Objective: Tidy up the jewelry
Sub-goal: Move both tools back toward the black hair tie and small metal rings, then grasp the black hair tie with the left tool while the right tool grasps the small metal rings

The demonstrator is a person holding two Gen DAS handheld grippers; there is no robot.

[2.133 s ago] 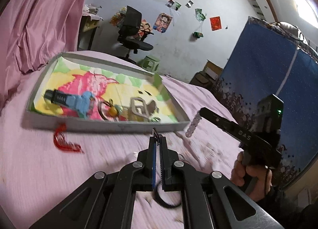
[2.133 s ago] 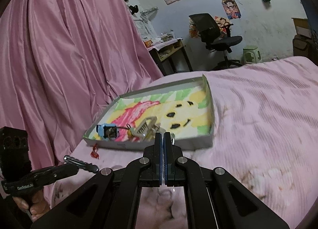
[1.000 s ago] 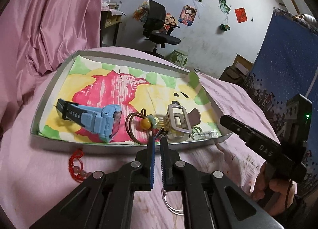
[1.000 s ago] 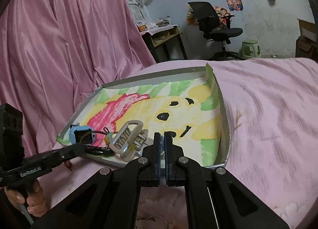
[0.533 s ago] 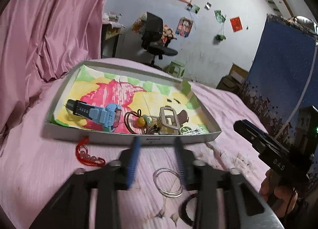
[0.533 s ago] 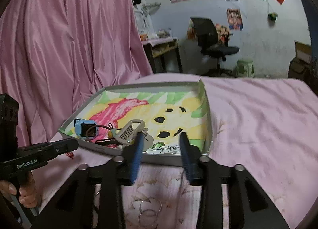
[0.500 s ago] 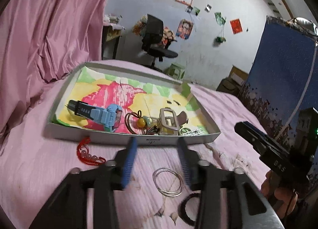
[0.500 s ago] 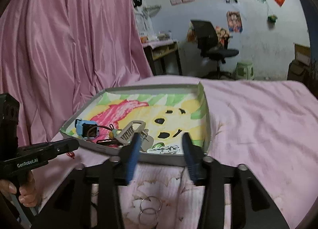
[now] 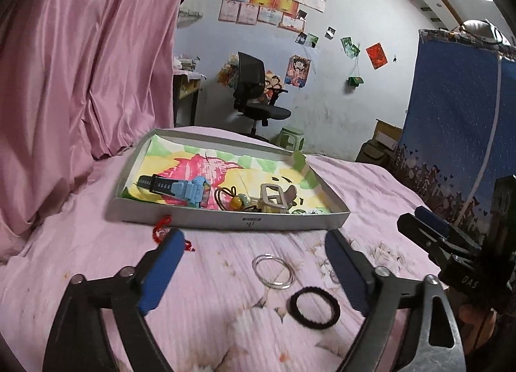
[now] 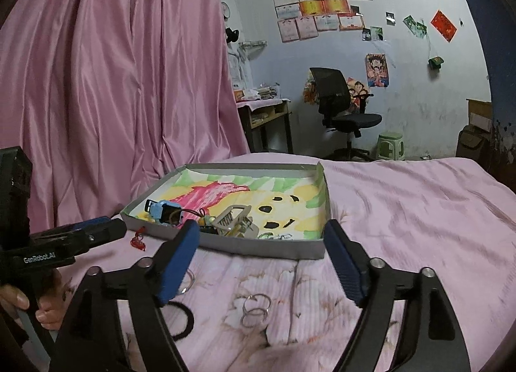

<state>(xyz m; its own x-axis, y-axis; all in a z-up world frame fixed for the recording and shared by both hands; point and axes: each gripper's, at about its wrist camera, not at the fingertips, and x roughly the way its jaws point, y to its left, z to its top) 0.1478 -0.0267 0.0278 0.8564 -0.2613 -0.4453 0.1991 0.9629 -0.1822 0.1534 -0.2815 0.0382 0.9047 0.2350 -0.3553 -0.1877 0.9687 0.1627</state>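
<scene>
A: Silver bangles [image 9: 273, 271] lie on the bed at twelve o'clock of the left gripper [image 9: 254, 270], jaws opening, empty.

B: Right gripper [image 10: 261, 259] too (nothing between). Next: pinch, carry to the tray [image 9: 225, 222].

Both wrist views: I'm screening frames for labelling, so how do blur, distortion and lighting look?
Left wrist view: strong fisheye bending, black corners, window glare top right; the bangles and black hair tie read sharp. Right wrist view: same curvature, dim even light; the box is clear, the nearest bedsheet slightly soft.
</scene>
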